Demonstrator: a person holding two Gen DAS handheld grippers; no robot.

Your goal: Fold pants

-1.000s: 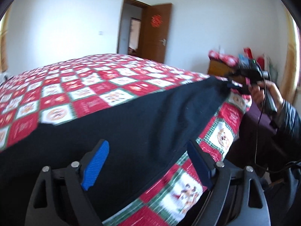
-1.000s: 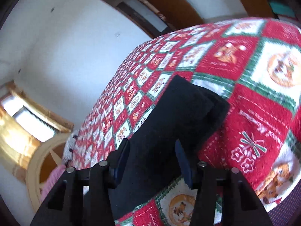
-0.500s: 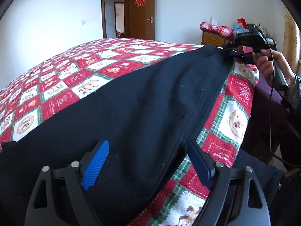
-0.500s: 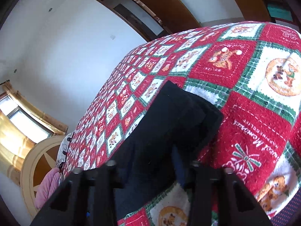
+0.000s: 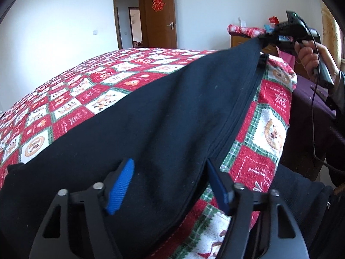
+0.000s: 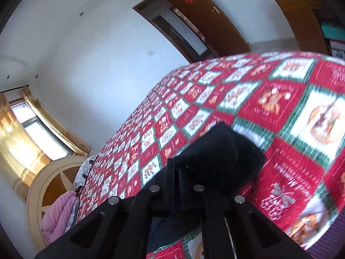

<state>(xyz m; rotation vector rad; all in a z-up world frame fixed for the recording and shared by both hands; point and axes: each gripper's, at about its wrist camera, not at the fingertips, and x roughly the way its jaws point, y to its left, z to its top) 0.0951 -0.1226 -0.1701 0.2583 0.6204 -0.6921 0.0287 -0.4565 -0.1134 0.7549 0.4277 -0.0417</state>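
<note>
While the right gripper [image 6: 181, 172] pinched one end of the pants [image 5: 151, 118], their length ran straight to the left gripper [image 5: 170, 185], closing around the near end.

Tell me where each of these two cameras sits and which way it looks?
Left wrist: on the left gripper, looking along the black pants across the quilt; its jaws are closing around the fabric. The right gripper and its hand show far off.
Right wrist: on the right gripper, shut on the pants' end, facing the quilt and window.
Shared: pants, quilt, door.
</note>
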